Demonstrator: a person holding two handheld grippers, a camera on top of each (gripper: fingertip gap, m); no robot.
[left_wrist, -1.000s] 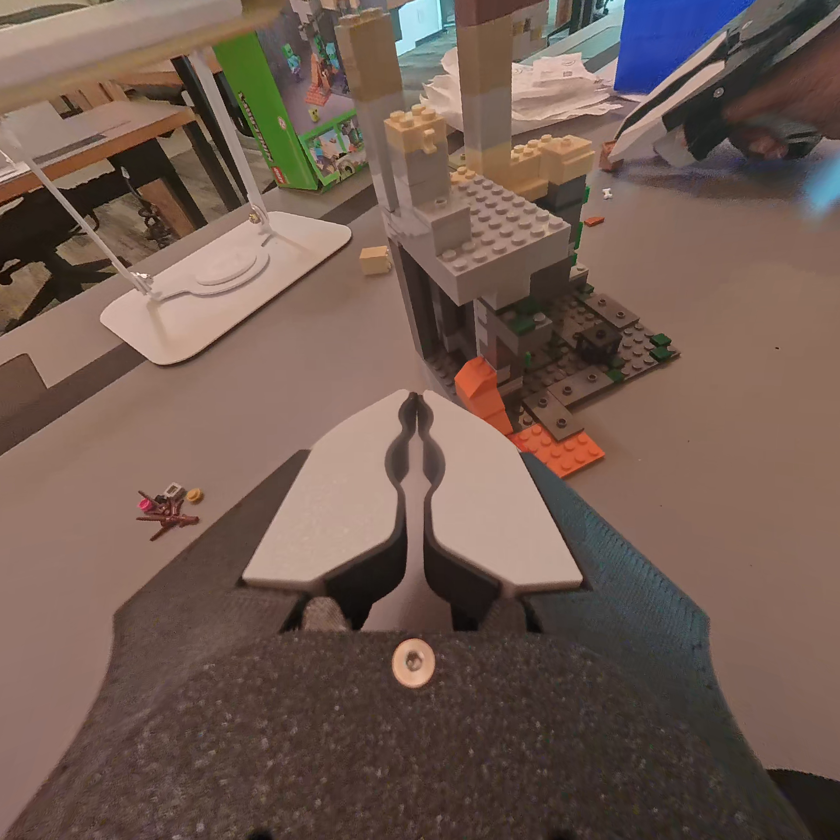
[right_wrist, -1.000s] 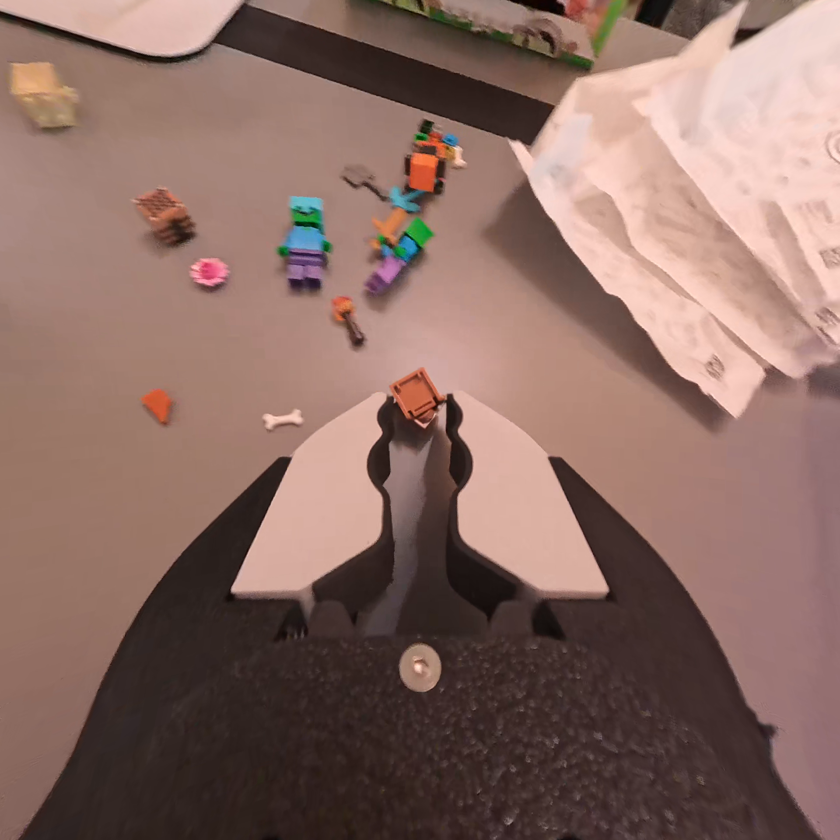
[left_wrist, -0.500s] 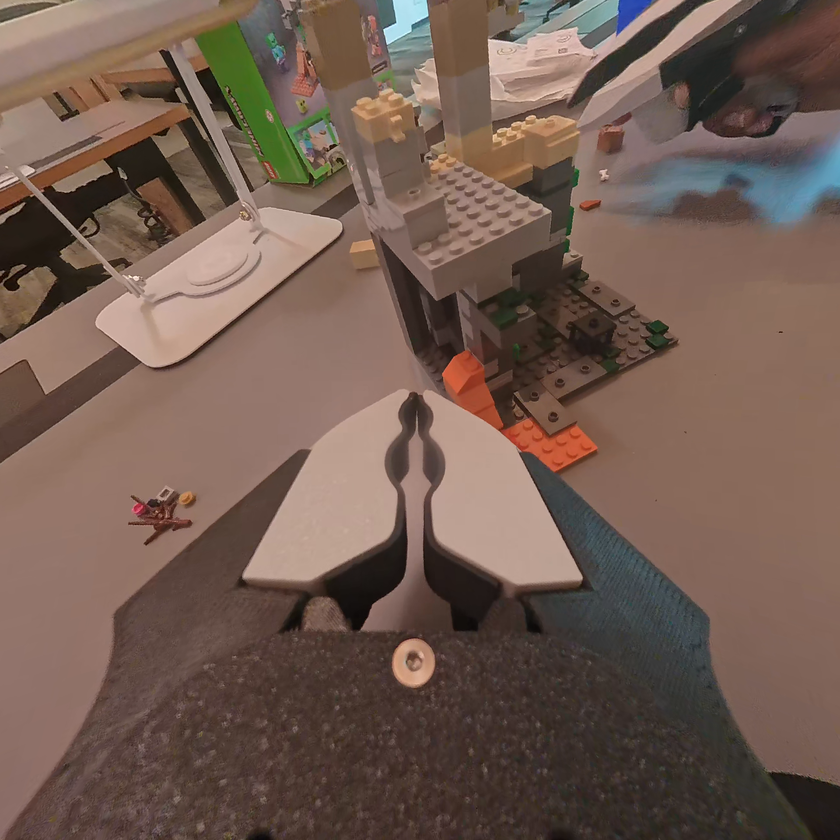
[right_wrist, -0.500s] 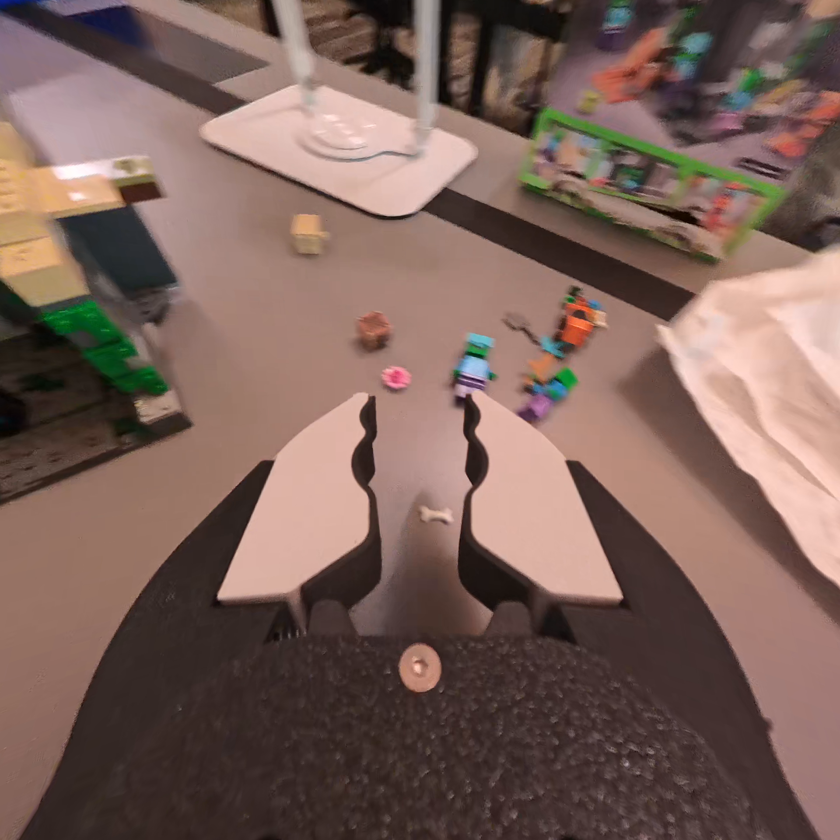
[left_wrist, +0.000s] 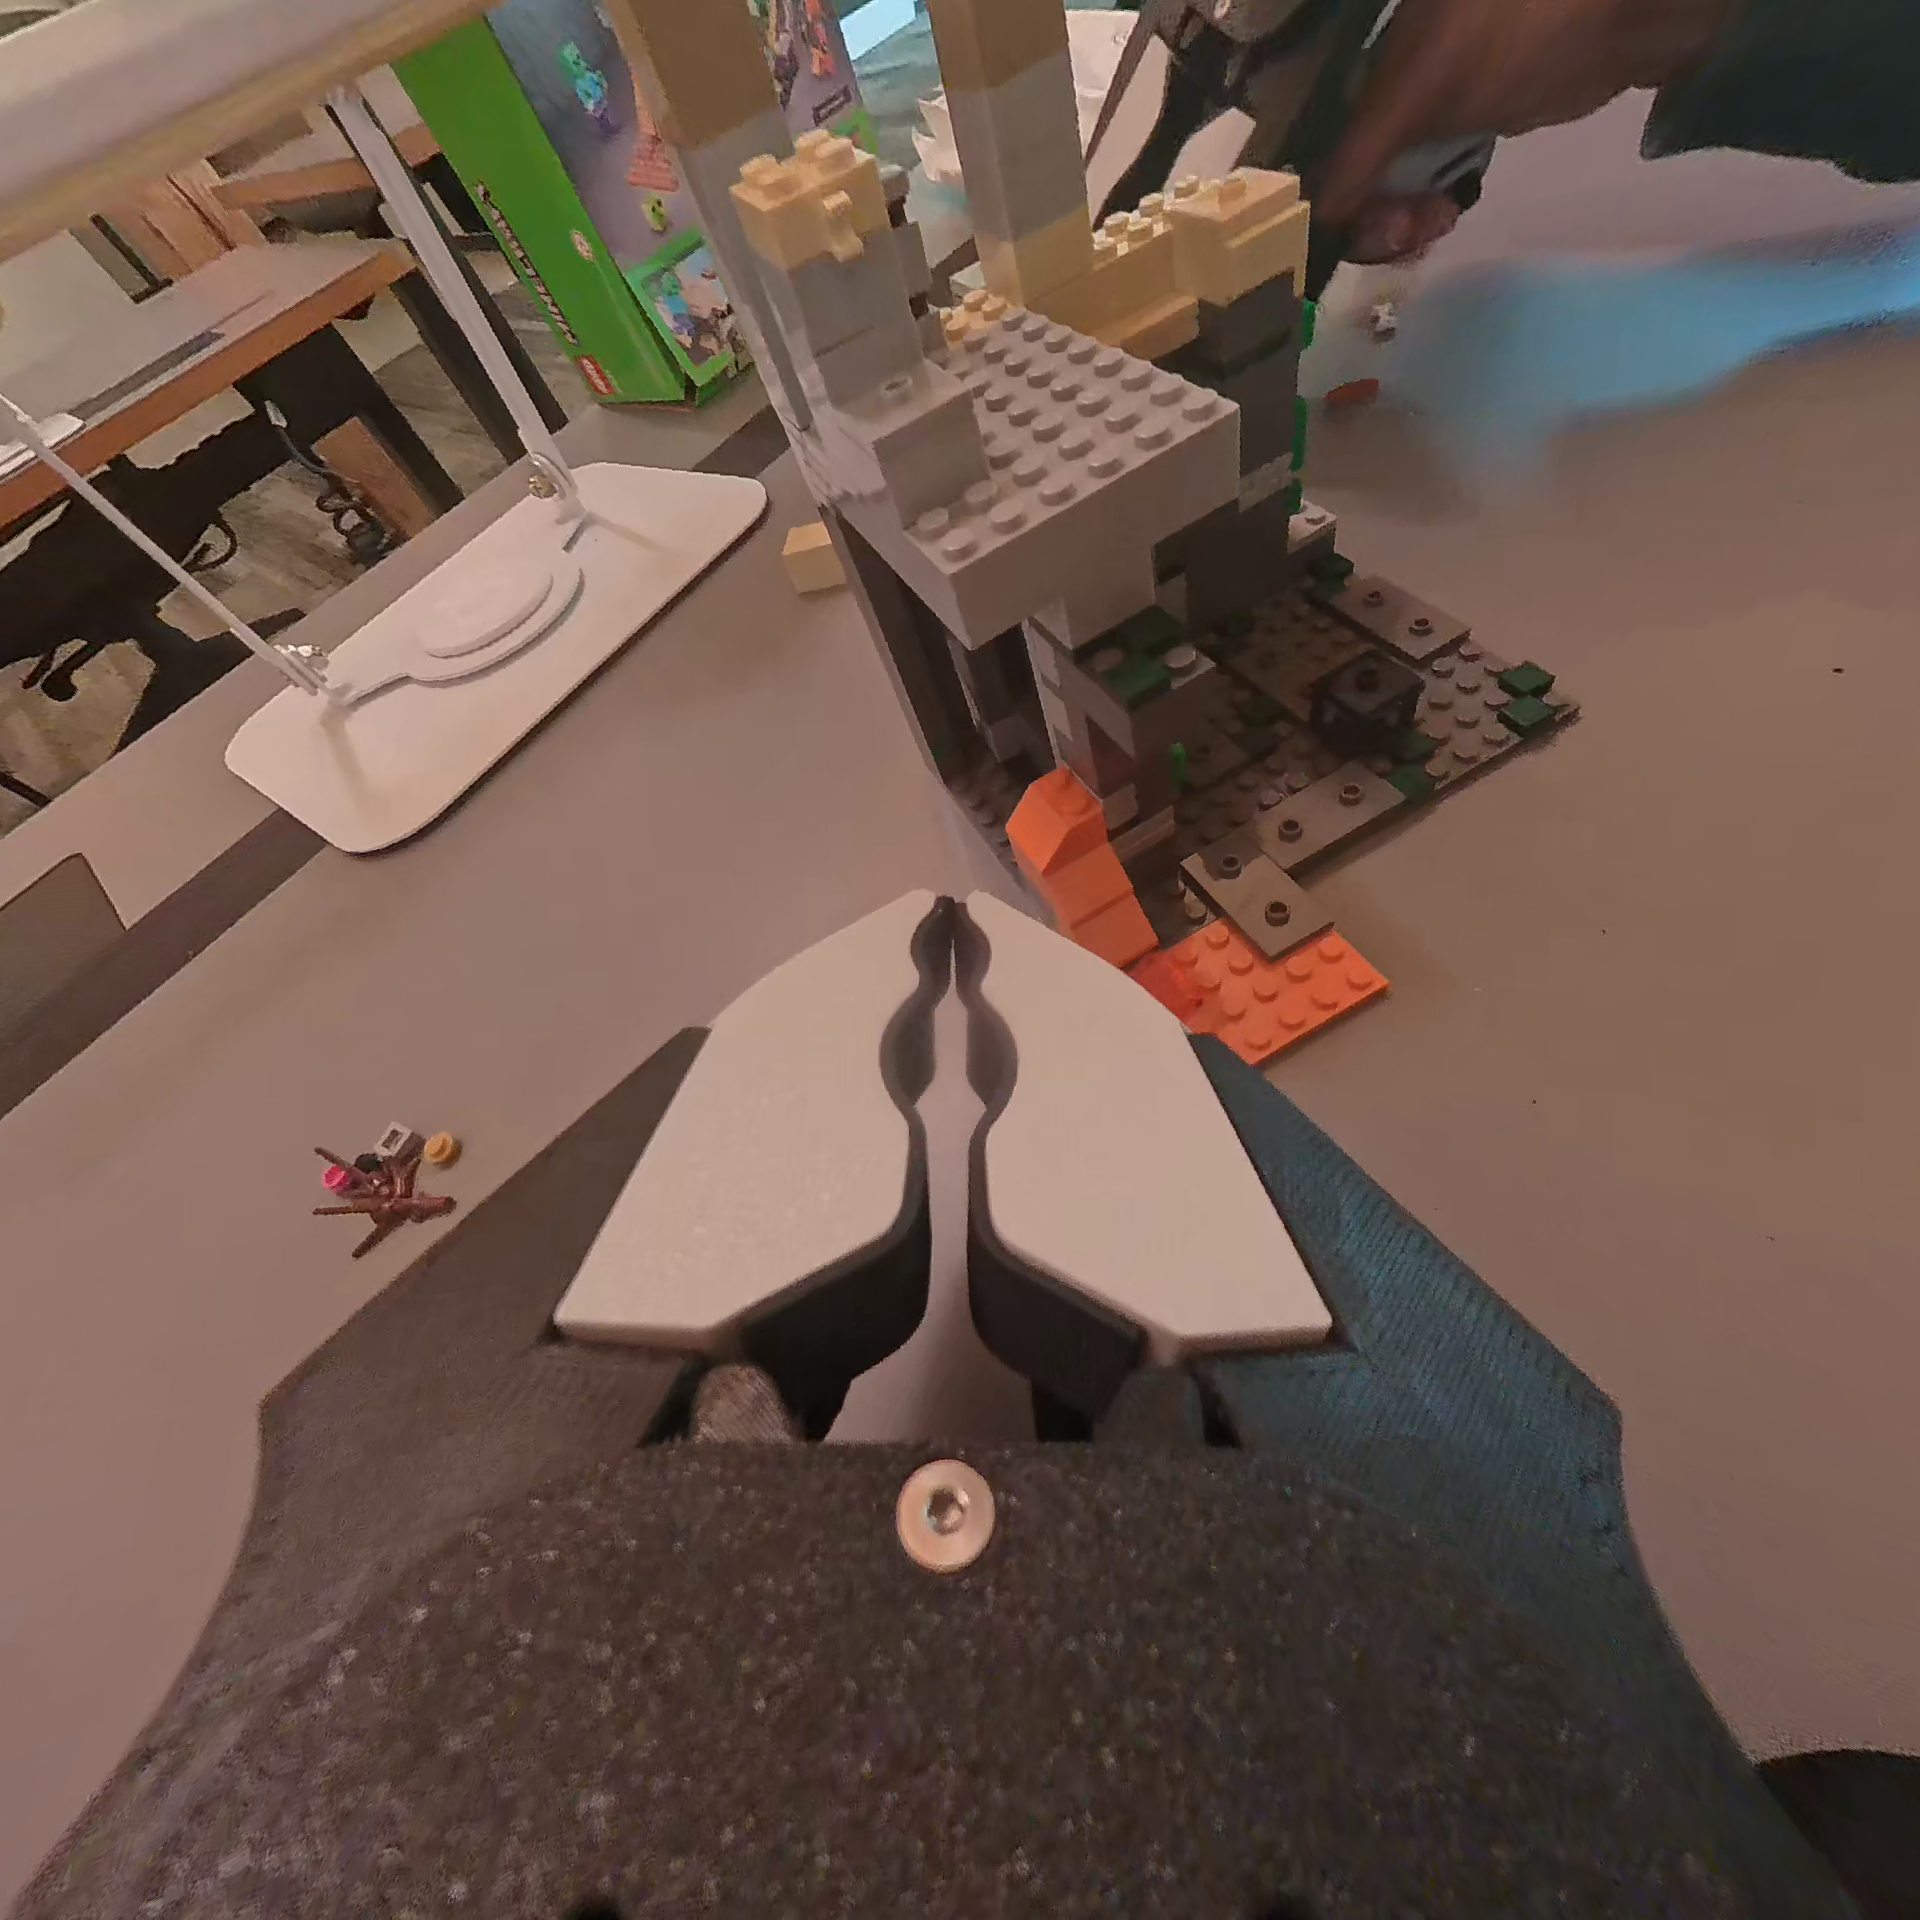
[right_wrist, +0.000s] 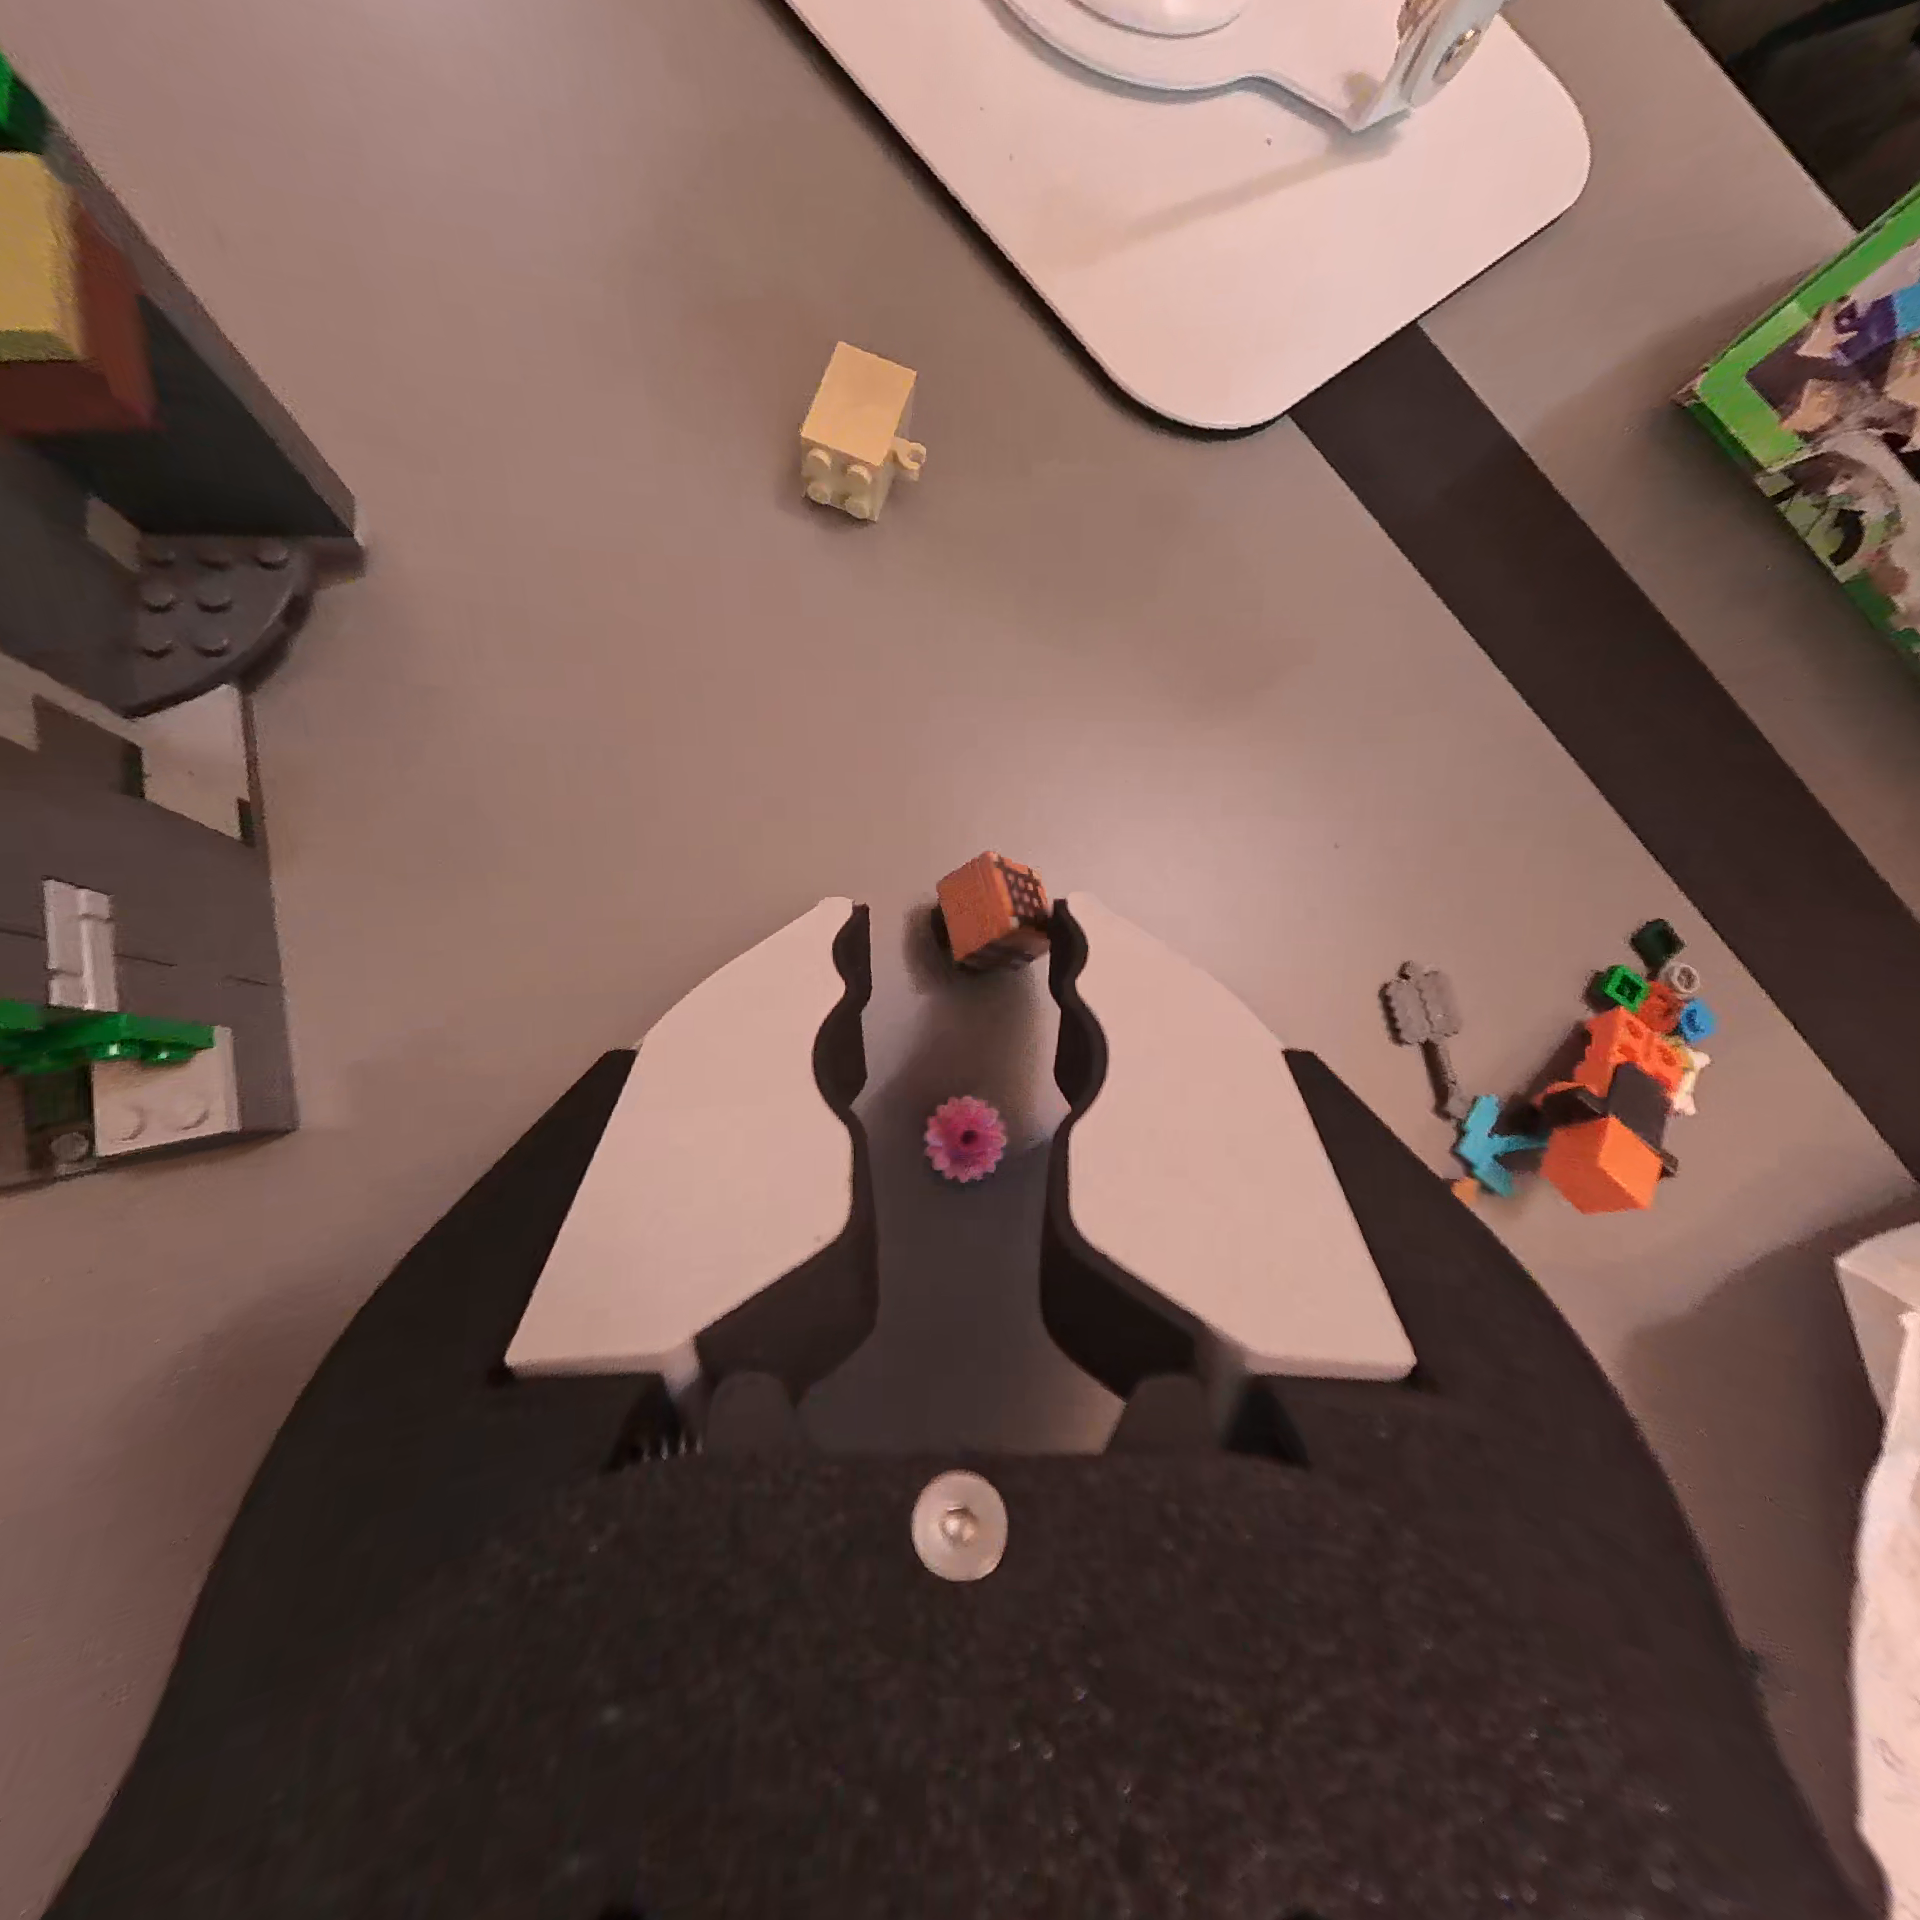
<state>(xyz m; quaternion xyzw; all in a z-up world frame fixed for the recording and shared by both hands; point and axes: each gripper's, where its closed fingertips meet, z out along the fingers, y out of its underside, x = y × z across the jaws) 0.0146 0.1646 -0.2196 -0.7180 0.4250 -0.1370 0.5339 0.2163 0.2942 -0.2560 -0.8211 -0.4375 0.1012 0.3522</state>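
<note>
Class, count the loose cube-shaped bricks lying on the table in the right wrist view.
2: a tan cube near the white stand base, and a brown cube at the right gripper's fingertips. Others may hide in the jumbled pile.

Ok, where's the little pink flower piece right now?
In the right wrist view, the pink flower lies on the grey table between the open right tool's fingers, just behind the brown cube.

The right gripper (right_wrist: 956, 914), fingers parted, now hovers over the brown cube (right_wrist: 987, 909).
</note>
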